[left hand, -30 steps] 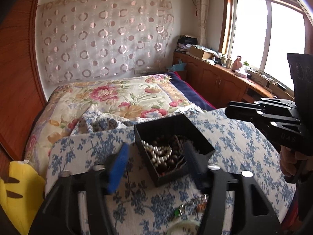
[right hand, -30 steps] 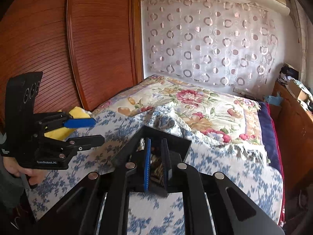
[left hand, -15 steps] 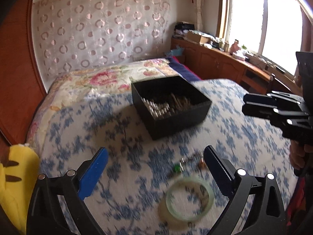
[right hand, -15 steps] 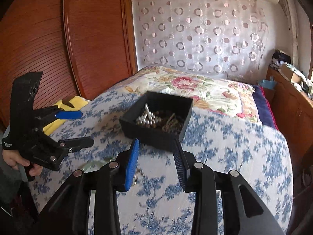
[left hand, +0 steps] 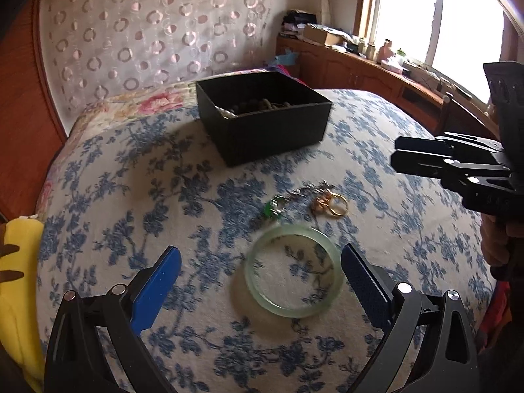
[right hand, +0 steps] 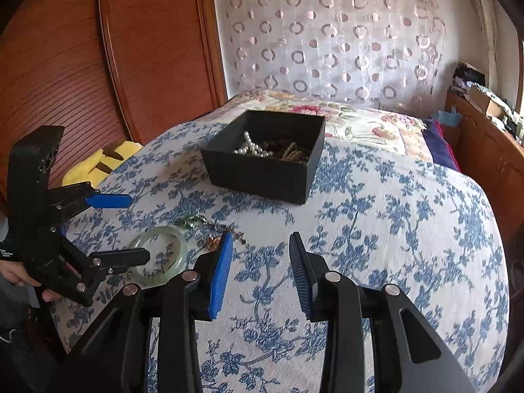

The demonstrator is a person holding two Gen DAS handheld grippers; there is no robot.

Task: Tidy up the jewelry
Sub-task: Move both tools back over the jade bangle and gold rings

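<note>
Bedspread (left hand: 137,177): white, blue floral print. Box (left hand: 271,131): matte black; white pearls (right hand: 250,147) and brown beads inside. Bangle (left hand: 293,270): translucent pale green. At its 12 o'clock: green stone (left hand: 272,208); 1 o'clock: gold rings (left hand: 332,204). Fingers (left hand: 157,290): blue pads. Curtain (right hand: 327,39): pink circles.

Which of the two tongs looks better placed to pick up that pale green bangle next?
Likely the left tongs: they are open, and the green bangle lies on the bedspread just ahead between their tips. The right tongs, also open, point past it toward the black box.
</note>
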